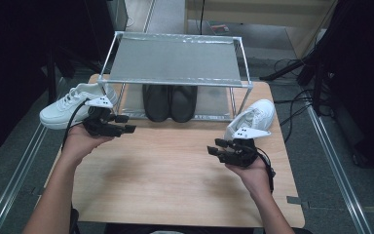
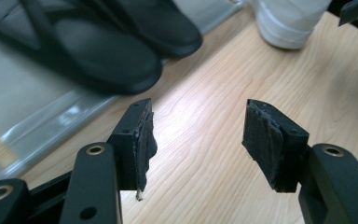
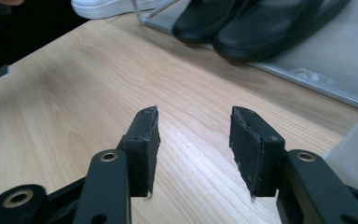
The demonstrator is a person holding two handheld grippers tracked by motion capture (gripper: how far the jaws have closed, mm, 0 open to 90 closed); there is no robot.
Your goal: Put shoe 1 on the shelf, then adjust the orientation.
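Left gripper (image 1: 126, 124) and right gripper (image 1: 213, 146) both gaping, gripping nothing, over bare wooden tabletop (image 1: 175, 165); white sneakers (image 1: 68, 107) overhanging both side edges, black sandals (image 1: 169, 102) under rack (image 1: 175, 61).

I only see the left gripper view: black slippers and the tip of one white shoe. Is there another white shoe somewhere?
Observer: Yes, a second white shoe lies left of the rack.
Operator: Does the rack have a top?
Observer: Yes, a grey top shelf sits above the slippers.
Operator: Are my right tongs holding anything?
Observer: No, the right tongs are open over bare table.
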